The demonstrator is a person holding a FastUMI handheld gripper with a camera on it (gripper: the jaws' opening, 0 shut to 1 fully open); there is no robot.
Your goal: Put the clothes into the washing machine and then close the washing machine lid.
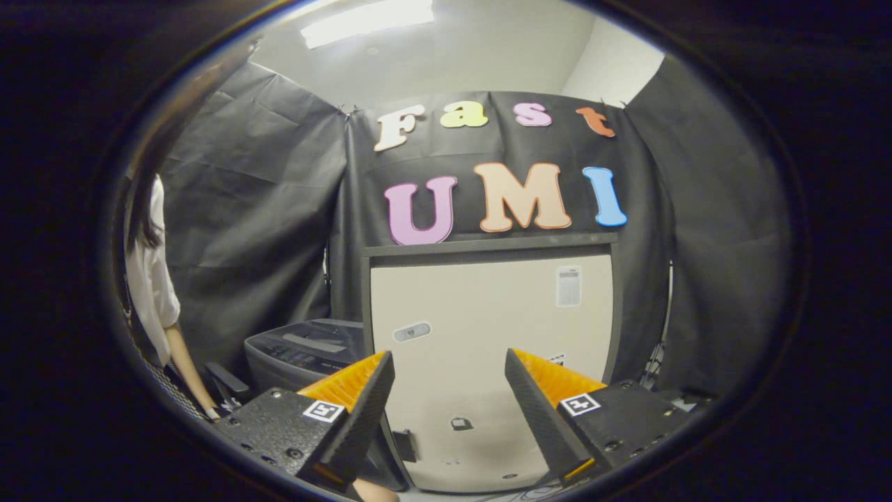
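My gripper (449,354) is open, and nothing sits between its black-and-orange fingers (359,411). Straight ahead, and seen through the gap between them, a large beige panel in a dark frame (488,328) stands upright; it looks like the washing machine's raised lid. It carries a white label near its top right and a small grey sticker on its left. Left of the panel, just beyond my left finger, lies a dark grey machine top with a control strip (303,348). The drum opening is hidden below my fingers.
A person in a white shirt (150,279) stands at the far left, with a forearm (191,373) reaching down beside the grey machine. Black cloth walls close in behind and on both sides. A dark object (686,401) lies past my right finger.
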